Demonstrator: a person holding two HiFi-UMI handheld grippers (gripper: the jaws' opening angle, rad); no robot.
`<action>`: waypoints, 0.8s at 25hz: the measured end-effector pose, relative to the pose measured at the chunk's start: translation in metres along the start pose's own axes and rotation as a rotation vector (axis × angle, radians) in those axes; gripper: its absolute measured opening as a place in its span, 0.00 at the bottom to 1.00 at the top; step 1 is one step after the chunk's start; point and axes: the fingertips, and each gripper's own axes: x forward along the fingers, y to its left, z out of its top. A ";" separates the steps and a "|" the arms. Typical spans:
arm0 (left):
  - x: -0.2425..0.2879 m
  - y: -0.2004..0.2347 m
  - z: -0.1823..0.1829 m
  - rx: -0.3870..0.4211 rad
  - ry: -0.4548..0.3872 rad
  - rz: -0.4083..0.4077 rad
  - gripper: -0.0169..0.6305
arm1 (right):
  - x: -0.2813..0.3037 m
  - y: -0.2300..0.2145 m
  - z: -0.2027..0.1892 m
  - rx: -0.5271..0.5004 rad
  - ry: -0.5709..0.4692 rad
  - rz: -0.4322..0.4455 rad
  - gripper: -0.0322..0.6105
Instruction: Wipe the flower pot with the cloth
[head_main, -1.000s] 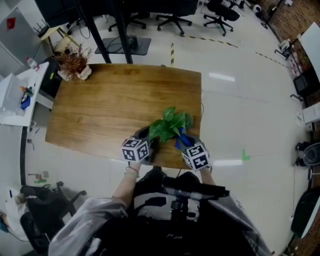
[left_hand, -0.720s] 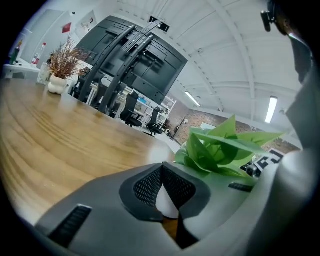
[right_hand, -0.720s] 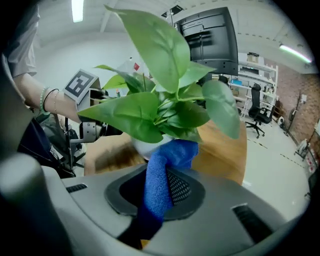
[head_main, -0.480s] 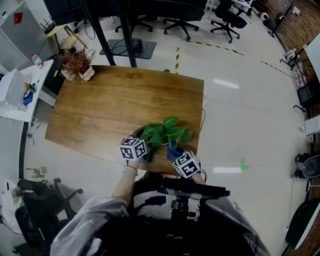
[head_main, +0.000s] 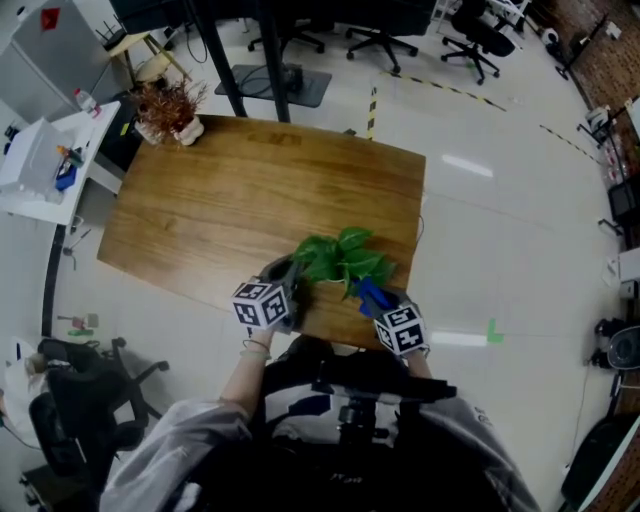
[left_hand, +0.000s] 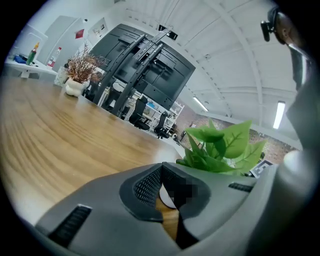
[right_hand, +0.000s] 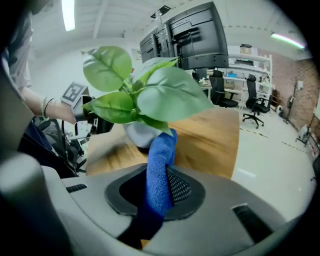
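A light grey flower pot (right_hand: 135, 134) with broad green leaves (head_main: 340, 258) stands near the front right edge of the wooden table (head_main: 220, 200). In the head view the leaves hide the pot. My right gripper (right_hand: 159, 176) is shut on a blue cloth (right_hand: 161, 155), whose far end touches the pot's side under the leaves. The cloth (head_main: 368, 292) shows as a blue strip at the plant's right. My left gripper (left_hand: 161, 172) is at the plant's left, jaws closed, with a bit of the white pot (left_hand: 166, 196) showing between them.
A dried reddish plant in a small pot (head_main: 170, 105) stands at the table's far left corner. A white side table (head_main: 40, 160) with bottles is to the left. Office chairs (head_main: 480, 30) and a black frame (head_main: 270, 50) stand beyond the table.
The right gripper with the blue cloth has shifted along the pot's right side, first towards me, then to the right. The left gripper stays at the pot's left.
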 end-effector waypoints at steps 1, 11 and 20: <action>-0.002 -0.001 -0.005 -0.003 0.010 -0.011 0.04 | 0.000 -0.007 0.003 0.008 -0.015 -0.013 0.16; -0.003 -0.012 -0.020 0.018 0.060 -0.076 0.04 | 0.024 0.019 0.052 -0.136 -0.106 0.067 0.16; 0.006 0.013 -0.006 0.026 0.043 -0.054 0.04 | 0.034 0.069 0.028 -0.167 -0.036 0.114 0.16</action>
